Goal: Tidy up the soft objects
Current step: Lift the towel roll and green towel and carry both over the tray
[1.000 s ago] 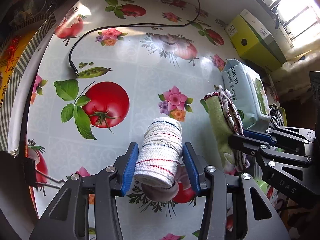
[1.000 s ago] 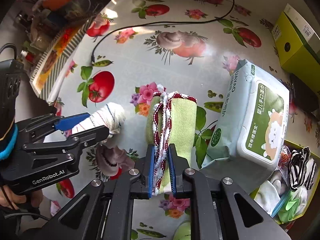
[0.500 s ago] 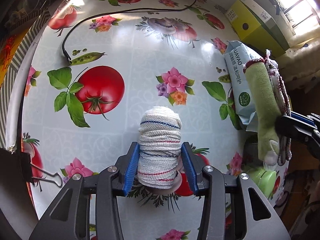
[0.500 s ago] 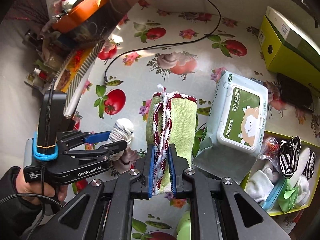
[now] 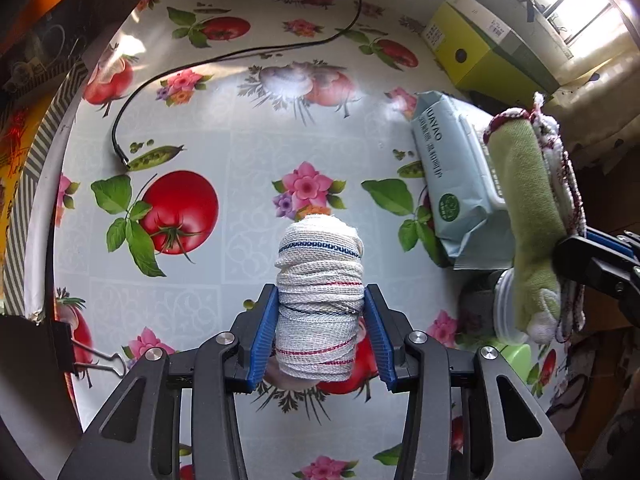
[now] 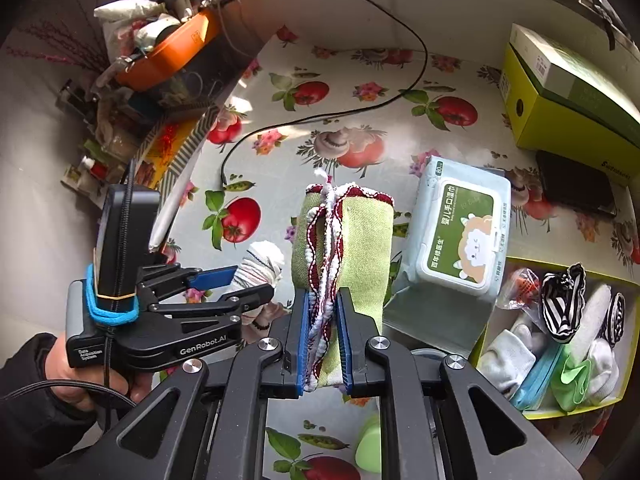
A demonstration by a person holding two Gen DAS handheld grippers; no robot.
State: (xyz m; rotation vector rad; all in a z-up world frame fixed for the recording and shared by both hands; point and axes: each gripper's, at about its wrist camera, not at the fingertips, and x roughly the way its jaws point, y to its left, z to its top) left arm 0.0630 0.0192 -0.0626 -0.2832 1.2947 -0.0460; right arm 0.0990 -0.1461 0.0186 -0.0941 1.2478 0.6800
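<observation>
A roll of white cloth [image 5: 318,256] with thin blue and red stripes stands between the blue pads of my left gripper [image 5: 320,294], which is shut on its lower half over the flowered tablecloth. In the right wrist view the same roll [image 6: 260,264] sticks out past the left gripper [image 6: 252,282], held by a person's hand. My right gripper [image 6: 323,300] is shut on a folded green towel [image 6: 360,248] with red and white trim, held up above the table. From the left wrist view the towel [image 5: 528,208] hangs at the right edge.
A pale blue pack of wet wipes [image 6: 460,232] lies right of the towel. A yellow tray [image 6: 560,412] at lower right holds several socks and cloths. A yellow-green carton [image 6: 560,120] sits at the back right. A black cable [image 5: 240,56] crosses the table.
The left pads have closed onto the white roll, which stood loose between them before. The right gripper has risen with the green towel, so more of the table and tray shows.
</observation>
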